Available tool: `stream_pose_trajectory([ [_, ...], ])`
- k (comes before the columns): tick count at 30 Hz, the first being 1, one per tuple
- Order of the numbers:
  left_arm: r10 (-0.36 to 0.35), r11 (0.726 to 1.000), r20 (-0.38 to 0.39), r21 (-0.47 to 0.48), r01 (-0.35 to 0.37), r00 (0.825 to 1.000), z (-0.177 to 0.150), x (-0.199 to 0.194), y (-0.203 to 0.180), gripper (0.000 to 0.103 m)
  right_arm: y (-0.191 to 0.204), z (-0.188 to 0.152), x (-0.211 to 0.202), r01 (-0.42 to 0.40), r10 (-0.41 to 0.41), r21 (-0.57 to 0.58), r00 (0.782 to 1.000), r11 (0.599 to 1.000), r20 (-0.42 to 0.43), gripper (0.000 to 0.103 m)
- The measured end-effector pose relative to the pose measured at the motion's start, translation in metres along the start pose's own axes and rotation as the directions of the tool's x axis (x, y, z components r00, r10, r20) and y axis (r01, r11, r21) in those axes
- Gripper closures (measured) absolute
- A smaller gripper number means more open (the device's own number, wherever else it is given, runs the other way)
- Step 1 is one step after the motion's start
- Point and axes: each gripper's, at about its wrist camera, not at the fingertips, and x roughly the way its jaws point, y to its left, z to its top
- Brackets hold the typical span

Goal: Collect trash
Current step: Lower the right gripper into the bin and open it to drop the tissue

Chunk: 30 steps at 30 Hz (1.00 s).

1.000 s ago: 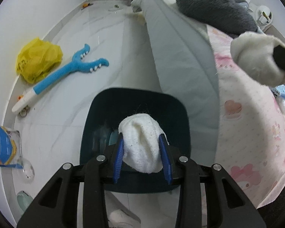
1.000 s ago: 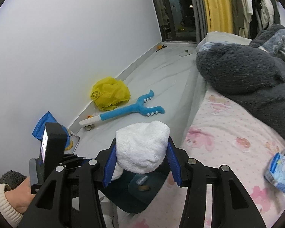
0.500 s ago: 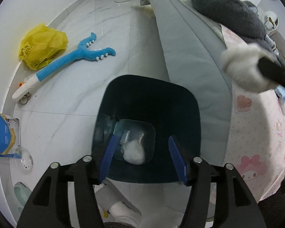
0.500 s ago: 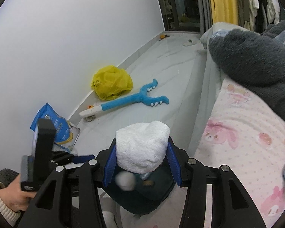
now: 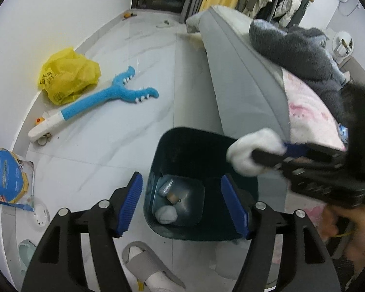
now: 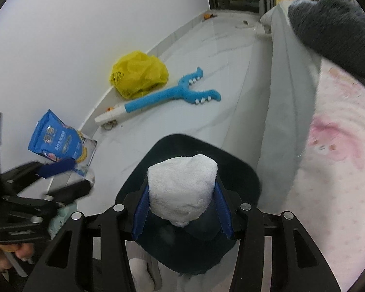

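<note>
The dark teal plastic waste bin [image 5: 202,146] stands on the pale marble-patterned floor tiles [image 5: 138,77], hard against the grey side of the bed [image 5: 233,73]. At its bottom lie a crumpled white paper wad [image 5: 166,214], a greyish scrap and a small brown bit, so part of the collecting looks done. The left gripper [image 5: 181,204] hangs over the bin at its 6 o'clock edge, its blue-padded jaws opening with nothing between them.

The right gripper [image 6: 181,209] is clamped on a white wad of crumpled tissue [image 6: 182,189], both blue pads pressing its sides. In the right wrist view the wad sits above the bin's mouth; in the left wrist view it hangs at the rim's 3 o'clock. By my reading, dropping it is the step in hand.

What may remain: a yellow crumpled plastic bag [image 5: 68,77] against the white wall at 10 o'clock from the bin, a blue printed snack pouch [image 5: 6,177] at 9 o'clock, and a small blue packet [image 5: 342,131] on the pink patterned bedsheet [image 5: 306,107]. Whether these count as trash I cannot tell. A blue-and-white long-handled plush toy [image 5: 97,99] lies between bag and bin.

Room is tight at 3 o'clock, where the bed edge meets the rim, and at 6 o'clock, where a foot in a grey slipper [image 5: 148,265] stands near the bin. The floor from 9 to 12 o'clock is open. The two grippers are close over one mouth, so a clash is the risk.
</note>
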Motion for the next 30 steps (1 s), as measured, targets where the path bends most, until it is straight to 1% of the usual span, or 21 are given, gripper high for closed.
stream_pose_trajectory([
  [4,-0.010,1.000,0.056,-0.006,0.010,0.998,0.004,-0.015,0.006,0.033,0.005,-0.003,0.018,0.007,-0.007,0.002,0.999,1.000,-0.039,0.053],
  [8,-0.019,1.000,0.093,-0.008,0.020,0.996,0.007,-0.027,0.008,0.033,0.009,-0.006,0.033,0.015,-0.014,0.005,0.997,1.000,-0.077,0.053],
  [12,-0.019,1.000,0.143,0.006,0.019,0.990,0.009,-0.043,0.007,0.032,0.011,-0.009,0.047,0.022,-0.021,0.004,0.994,1.000,-0.109,0.053],
  [15,-0.030,1.000,0.182,0.010,0.028,0.983,0.012,-0.054,0.006,0.030,0.010,-0.012,0.055,0.029,-0.029,0.002,0.991,1.000,-0.134,0.053],
  [17,-0.037,0.999,0.199,0.015,0.035,0.979,0.011,-0.059,0.007,0.030,0.010,-0.014,0.060,0.034,-0.034,0.002,0.988,0.999,-0.149,0.052],
  [22,-0.031,0.999,0.239,0.047,0.021,0.970,0.011,-0.071,0.004,0.030,0.010,-0.017,0.073,0.059,-0.058,-0.004,0.981,0.998,-0.187,0.052],
  [26,-0.034,0.999,0.268,0.047,0.022,0.963,0.013,-0.081,0.005,0.030,0.013,-0.020,0.082,0.072,-0.074,-0.015,0.974,0.997,-0.213,0.051],
  [29,-0.038,0.999,0.288,0.047,0.025,0.957,0.014,-0.088,0.006,0.030,0.014,-0.024,0.087,0.080,-0.084,-0.029,0.969,0.996,-0.234,0.048],
  [30,-0.040,0.998,0.294,0.048,0.027,0.955,0.015,-0.090,0.006,0.030,0.015,-0.025,0.088,0.083,-0.088,-0.032,0.967,0.996,-0.239,0.046],
])
